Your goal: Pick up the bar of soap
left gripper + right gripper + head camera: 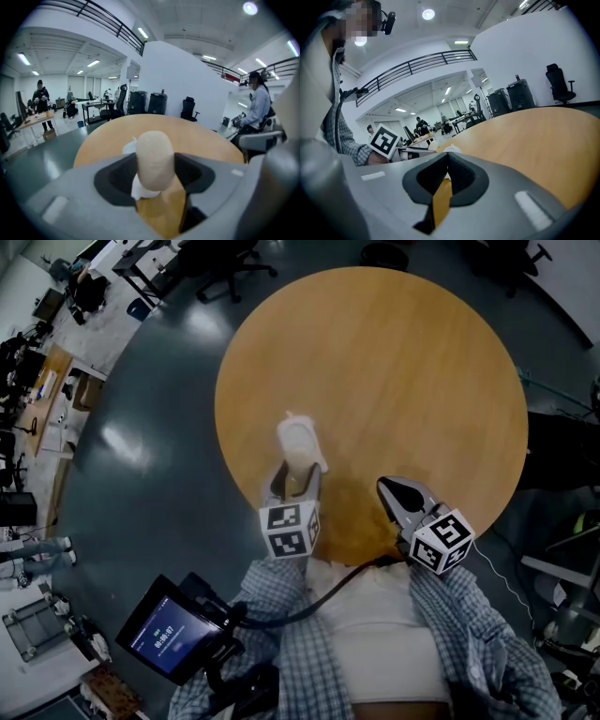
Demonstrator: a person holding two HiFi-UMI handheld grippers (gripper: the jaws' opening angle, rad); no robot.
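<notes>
Lift steadily off the bench [422,362] with left gripper [296,474] jaws clamped wide on the bar of soap [154,159]. Leave right gripper [446,169] jaws pressed together, empty, aside.

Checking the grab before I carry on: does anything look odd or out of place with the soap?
One oddity: a crumpled white scrap clings behind and under the bar of soap, which the jaws of the left gripper clamp upright. I can't tell what it is. Nothing is spilled on the table.
</notes>
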